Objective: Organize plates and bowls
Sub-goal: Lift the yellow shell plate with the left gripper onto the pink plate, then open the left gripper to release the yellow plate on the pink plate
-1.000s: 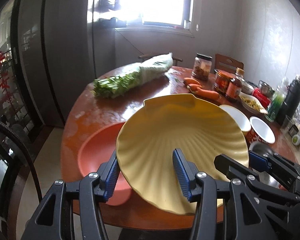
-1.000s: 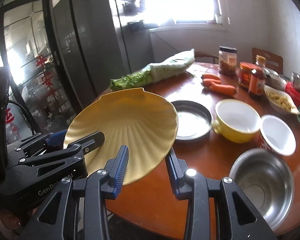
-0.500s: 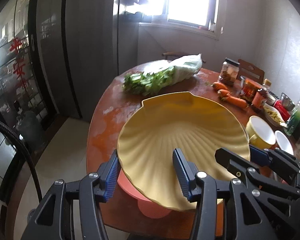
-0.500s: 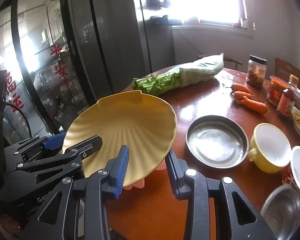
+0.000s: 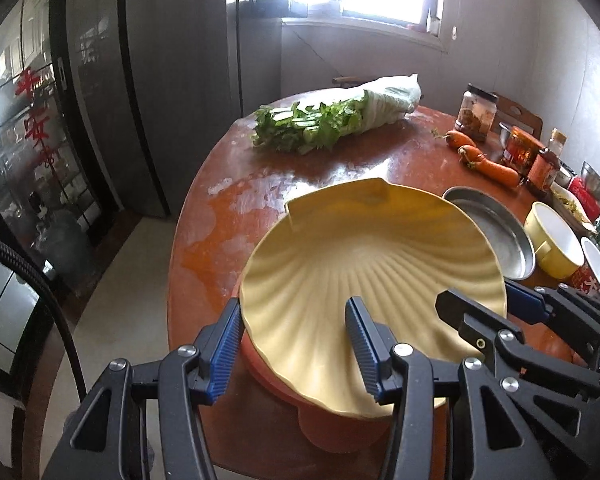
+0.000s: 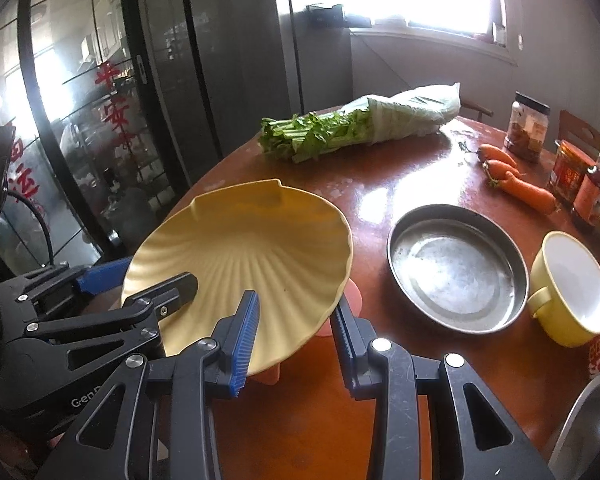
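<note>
Compared with a second ago, you've carried the yellow plate (image 5: 374,276) across and down; it now sits low over the pink plate (image 5: 332,420), covering most of it at lower centre of the left view. A second ago the pink plate showed wide to the left; now only its near rim pokes out. Looks like the stack is nearly made, release should come next; can't tell if the two plates touch yet.

Your left hand-held gripper (image 5: 296,344) is partly closed, clamped across the yellow plate's near rim, one pad under, one on top. Your right hand-held gripper (image 6: 294,332) is narrower, pinching the same plate's right edge at lower centre of the right view. Neither opening has changed.

Steel dish (image 6: 456,268) and yellow cup (image 6: 568,288) wait to the right on the counter (image 6: 400,176), untouched.
</note>
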Tool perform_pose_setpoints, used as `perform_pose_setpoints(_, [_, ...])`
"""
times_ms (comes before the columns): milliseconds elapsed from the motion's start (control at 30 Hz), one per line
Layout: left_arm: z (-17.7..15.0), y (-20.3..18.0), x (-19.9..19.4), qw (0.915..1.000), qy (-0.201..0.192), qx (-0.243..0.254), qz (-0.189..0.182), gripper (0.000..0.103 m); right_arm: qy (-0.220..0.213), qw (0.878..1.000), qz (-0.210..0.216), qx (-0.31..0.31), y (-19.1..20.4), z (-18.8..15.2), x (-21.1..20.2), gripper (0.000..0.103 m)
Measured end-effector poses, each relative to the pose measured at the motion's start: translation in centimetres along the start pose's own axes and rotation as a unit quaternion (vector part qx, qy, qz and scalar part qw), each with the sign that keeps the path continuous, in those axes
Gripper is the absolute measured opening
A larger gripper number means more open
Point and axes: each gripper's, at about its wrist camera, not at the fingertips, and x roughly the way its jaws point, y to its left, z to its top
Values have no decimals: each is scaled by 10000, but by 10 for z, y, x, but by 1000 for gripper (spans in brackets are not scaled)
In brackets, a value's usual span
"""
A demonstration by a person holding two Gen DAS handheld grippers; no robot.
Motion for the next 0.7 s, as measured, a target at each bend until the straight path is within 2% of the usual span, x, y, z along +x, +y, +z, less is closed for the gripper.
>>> perform_pose_setpoints(233, [-4, 3, 6, 9999, 20, -144, 75, 51, 144, 9999, -28, -75, 0, -2, 10, 38])
perform_pose_setpoints(700, [-3, 1, 6, 9996, -16, -81, 266, 53, 66, 9998, -152, -146, 1, -1, 10, 39])
